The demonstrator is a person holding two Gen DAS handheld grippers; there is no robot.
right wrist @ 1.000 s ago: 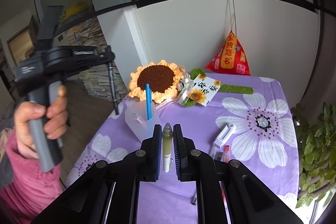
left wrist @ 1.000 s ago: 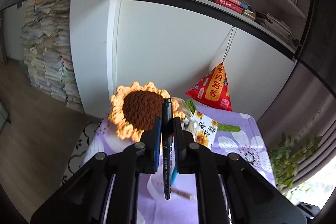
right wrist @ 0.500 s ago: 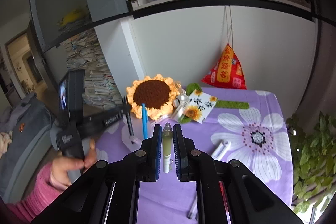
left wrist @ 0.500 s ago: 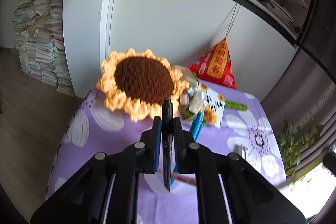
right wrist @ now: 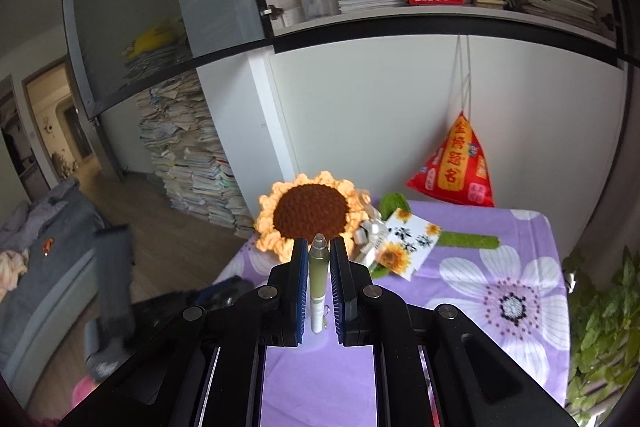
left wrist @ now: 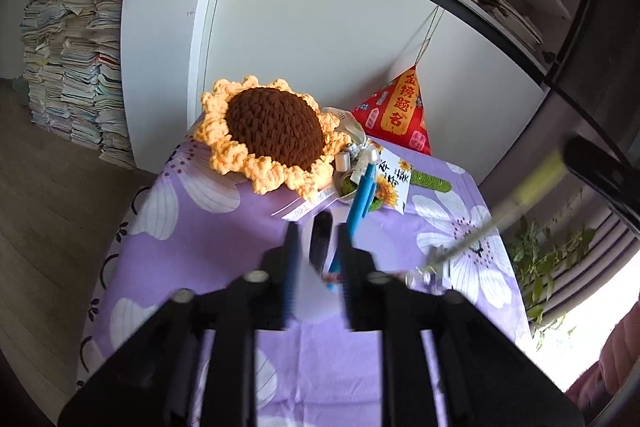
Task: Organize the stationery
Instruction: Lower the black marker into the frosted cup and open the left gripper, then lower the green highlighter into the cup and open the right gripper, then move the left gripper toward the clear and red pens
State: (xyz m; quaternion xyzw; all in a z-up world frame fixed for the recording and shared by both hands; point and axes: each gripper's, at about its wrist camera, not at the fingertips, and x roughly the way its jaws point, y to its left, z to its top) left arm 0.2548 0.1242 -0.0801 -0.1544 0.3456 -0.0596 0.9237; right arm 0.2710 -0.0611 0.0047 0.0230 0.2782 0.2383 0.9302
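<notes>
In the left wrist view my left gripper [left wrist: 318, 227] has its jaws apart. A black pen [left wrist: 321, 241] stands between them, loose, inside a translucent cup [left wrist: 310, 293] on the purple flowered tablecloth [left wrist: 208, 239]. A blue pen [left wrist: 362, 197] also stands in the cup. My right gripper [right wrist: 319, 247] is shut on a pale green pen [right wrist: 319, 283] and holds it above the table; the same pen shows blurred at the right of the left wrist view [left wrist: 520, 199].
A crocheted sunflower [left wrist: 272, 139], a sunflower card [left wrist: 394, 183] and a red triangular pouch [left wrist: 400, 115] sit at the table's back. A plant [right wrist: 600, 307] stands on the right. Stacks of papers [left wrist: 72, 39] stand on the floor at the left.
My left gripper has opened and the black pen now stands in the cup. My right gripper has risen with the green pen and moved toward the cup.
</notes>
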